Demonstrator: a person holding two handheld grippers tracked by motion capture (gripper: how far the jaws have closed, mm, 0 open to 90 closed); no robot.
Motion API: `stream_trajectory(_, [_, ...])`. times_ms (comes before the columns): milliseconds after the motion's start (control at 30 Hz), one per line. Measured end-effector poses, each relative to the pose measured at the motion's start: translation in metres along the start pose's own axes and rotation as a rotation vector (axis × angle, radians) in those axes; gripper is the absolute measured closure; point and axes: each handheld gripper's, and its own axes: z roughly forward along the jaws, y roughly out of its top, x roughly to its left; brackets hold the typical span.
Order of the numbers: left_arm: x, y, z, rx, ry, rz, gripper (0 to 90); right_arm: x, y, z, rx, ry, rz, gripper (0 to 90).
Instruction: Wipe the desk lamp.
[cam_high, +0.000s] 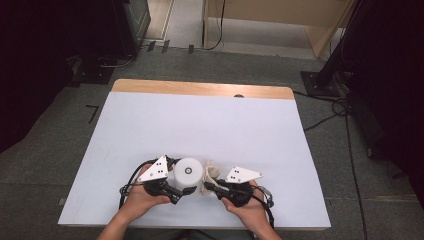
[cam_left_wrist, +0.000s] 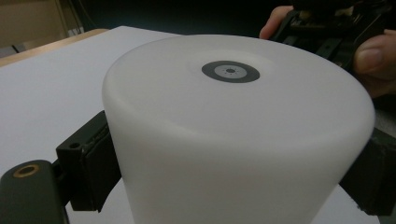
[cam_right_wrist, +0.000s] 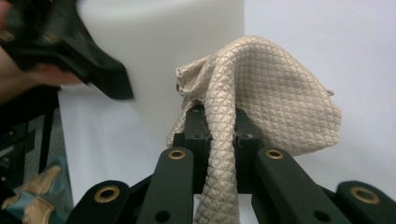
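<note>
A white cylinder (cam_high: 188, 174) with a small dark ring on its top stands near the table's front edge. My left gripper (cam_high: 181, 192) is shut on the white cylinder (cam_left_wrist: 233, 135), one black pad pressing each side. Just right of it, a beige quilted cloth (cam_high: 210, 172) bunches against the cylinder's side. My right gripper (cam_high: 207, 186) is shut on the beige cloth (cam_right_wrist: 261, 98), which rises from between its jaws and drapes to the right. The cylinder (cam_right_wrist: 163, 51) stands right behind the cloth in the right gripper view.
The white table top (cam_high: 200, 125) stretches away behind the cylinder, with a bare wooden strip (cam_high: 200, 89) along its far edge. Cables and black stands lie on the grey floor around the table.
</note>
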Motion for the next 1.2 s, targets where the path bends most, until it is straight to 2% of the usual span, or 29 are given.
stream_trajectory(67, [-0.001, 0.000, 0.000, 0.002, 0.003, 0.000, 8.1, -0.003, -0.003, 0.004, 0.029, 0.000, 0.006, 81.6])
stream_trajectory(167, [-0.003, 0.000, 0.000, 0.001, 0.014, -0.002, 7.8, -0.004, -0.004, 0.004, 0.031, -0.006, 0.009, 81.5])
stream_trajectory(333, [-0.010, 0.003, 0.000, 0.026, 0.067, -0.021, 7.3, -0.008, -0.004, 0.000, 0.022, -0.023, 0.016, 81.4])
stream_trajectory(433, [-0.015, 0.005, 0.001, 0.055, 0.118, -0.050, 6.5, -0.012, -0.004, -0.005, 0.010, -0.038, 0.022, 81.4])
stream_trajectory(567, [-0.023, 0.008, 0.002, 0.061, 0.173, -0.102, 5.0, -0.017, -0.005, -0.009, 0.009, -0.056, 0.032, 81.4])
stream_trajectory(700, [-0.034, 0.009, 0.006, 0.092, 0.285, -0.162, 3.7, -0.021, -0.005, -0.012, 0.004, -0.069, 0.033, 81.5])
stream_trajectory(833, [-0.044, 0.009, 0.012, 0.073, 0.365, -0.217, 1.2, -0.022, -0.004, -0.012, 0.003, -0.064, 0.031, 81.5])
stream_trajectory(933, [-0.051, 0.007, 0.018, 0.082, 0.427, -0.218, 0.6, -0.020, -0.004, -0.010, 0.009, -0.059, 0.020, 81.5])
stream_trajectory(1033, [-0.052, 0.004, 0.022, 0.091, 0.462, -0.220, 0.9, -0.019, -0.004, -0.009, 0.011, -0.052, 0.013, 81.5])
stream_trajectory(1067, [-0.052, 0.002, 0.023, 0.096, 0.479, -0.212, 5.0, -0.019, -0.004, -0.008, 0.009, -0.053, 0.013, 81.4])
stream_trajectory(1200, [-0.054, 0.003, 0.023, 0.100, 0.485, -0.187, 6.7, -0.019, -0.004, -0.009, 0.007, -0.054, 0.018, 81.4])
